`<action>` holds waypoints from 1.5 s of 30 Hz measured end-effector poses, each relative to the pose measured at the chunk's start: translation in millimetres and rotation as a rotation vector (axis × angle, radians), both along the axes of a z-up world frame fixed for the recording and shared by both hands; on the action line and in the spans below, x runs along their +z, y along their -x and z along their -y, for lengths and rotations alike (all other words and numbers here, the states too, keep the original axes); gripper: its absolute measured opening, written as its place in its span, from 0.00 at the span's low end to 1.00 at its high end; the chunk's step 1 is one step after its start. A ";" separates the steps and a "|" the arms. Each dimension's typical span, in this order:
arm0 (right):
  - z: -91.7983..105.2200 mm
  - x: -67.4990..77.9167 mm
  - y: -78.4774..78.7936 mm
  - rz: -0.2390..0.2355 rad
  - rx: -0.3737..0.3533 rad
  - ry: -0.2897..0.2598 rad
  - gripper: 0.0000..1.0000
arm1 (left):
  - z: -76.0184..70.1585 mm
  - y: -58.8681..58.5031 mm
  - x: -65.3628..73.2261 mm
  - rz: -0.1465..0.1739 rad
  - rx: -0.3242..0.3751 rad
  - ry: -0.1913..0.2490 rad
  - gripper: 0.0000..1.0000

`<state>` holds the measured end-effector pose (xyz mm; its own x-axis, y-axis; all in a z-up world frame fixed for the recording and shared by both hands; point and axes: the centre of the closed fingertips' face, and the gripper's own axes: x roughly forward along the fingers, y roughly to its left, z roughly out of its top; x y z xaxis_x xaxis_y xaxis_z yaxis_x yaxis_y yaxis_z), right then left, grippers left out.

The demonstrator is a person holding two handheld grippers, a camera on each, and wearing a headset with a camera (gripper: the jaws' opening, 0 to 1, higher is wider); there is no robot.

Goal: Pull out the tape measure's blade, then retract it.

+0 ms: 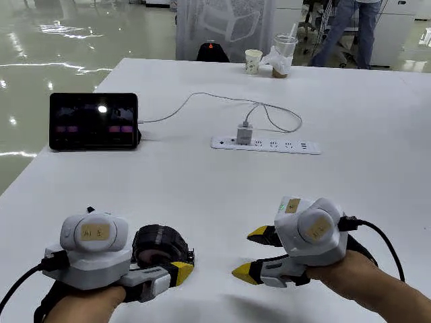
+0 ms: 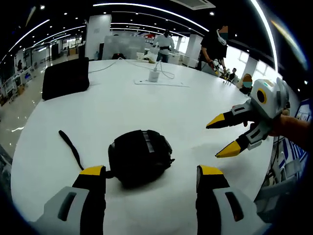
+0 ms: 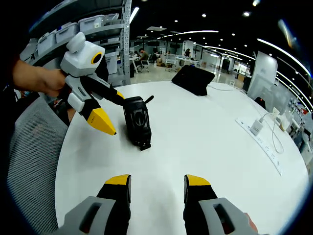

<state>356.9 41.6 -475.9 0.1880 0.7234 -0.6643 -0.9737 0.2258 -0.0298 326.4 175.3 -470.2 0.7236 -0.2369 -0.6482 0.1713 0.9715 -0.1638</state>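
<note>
Lying on the white table [image 1: 202, 182] near its front edge, the black tape measure [image 2: 140, 156] sits between and just ahead of the yellow tips of the left gripper [image 2: 151, 172], whose jaws stand wide apart around it. Its black strap [image 2: 71, 147] trails off to the left. The right gripper [image 1: 250, 253] hovers to the right, apart from the tape measure, with its jaws spread and pointing left at it.
</note>
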 end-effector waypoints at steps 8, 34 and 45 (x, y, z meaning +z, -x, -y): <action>13.7 7.9 9.5 0.004 -0.057 -0.036 0.47 | 3.0 7.4 5.1 0.027 -0.050 0.011 0.74; 57.0 24.9 39.1 0.036 -0.257 -0.161 0.69 | 9.5 41.3 30.3 0.165 -0.160 -0.007 0.83; 66.5 38.8 58.9 0.030 -0.370 -0.229 0.77 | 15.9 62.9 34.2 0.188 -0.172 -0.029 0.90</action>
